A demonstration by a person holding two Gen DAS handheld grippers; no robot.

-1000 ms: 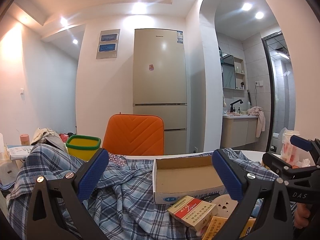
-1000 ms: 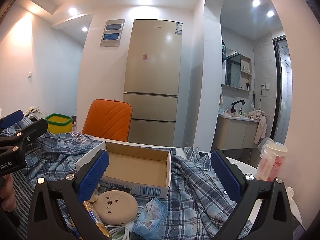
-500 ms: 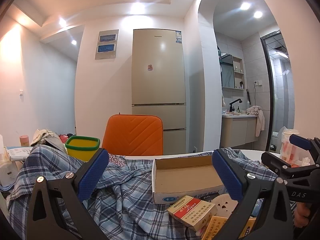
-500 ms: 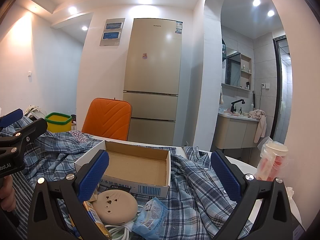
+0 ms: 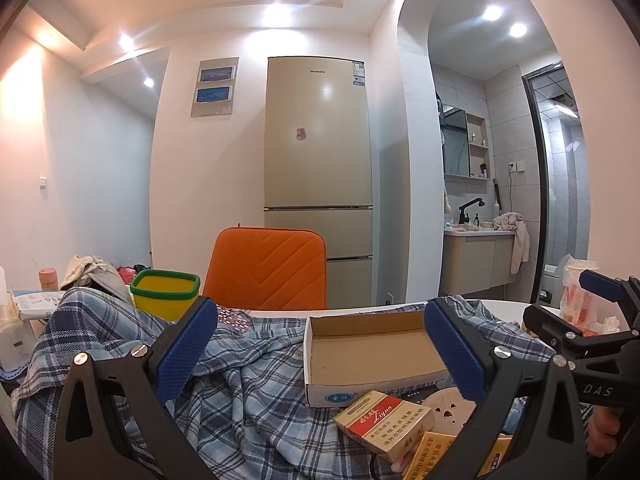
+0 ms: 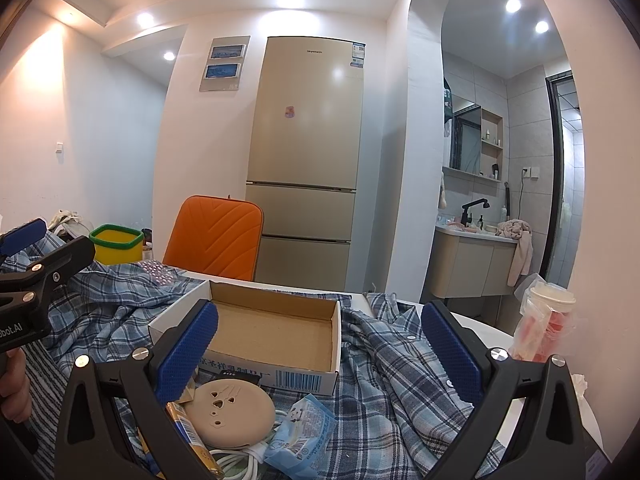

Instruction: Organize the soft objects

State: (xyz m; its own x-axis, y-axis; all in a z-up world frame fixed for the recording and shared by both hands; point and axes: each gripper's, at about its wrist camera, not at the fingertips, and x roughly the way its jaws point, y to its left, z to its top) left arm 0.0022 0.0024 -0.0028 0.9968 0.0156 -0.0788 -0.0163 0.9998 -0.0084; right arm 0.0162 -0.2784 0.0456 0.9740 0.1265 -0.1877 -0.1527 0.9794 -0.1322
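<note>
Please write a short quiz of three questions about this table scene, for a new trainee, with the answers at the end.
1. True or false: the cardboard box on the plaid shirt has nothing inside it.
2. What does the left gripper hold? A) the shirt B) the cigarette pack C) nothing
3. Fill in: the round beige disc lies just in front of the ____.

Key
1. True: only its bare brown floor shows.
2. C: its jaws stand wide open above the shirt. The right gripper is open too.
3. Box: the disc sits by the box's near wall, next to a blue packet.
</note>
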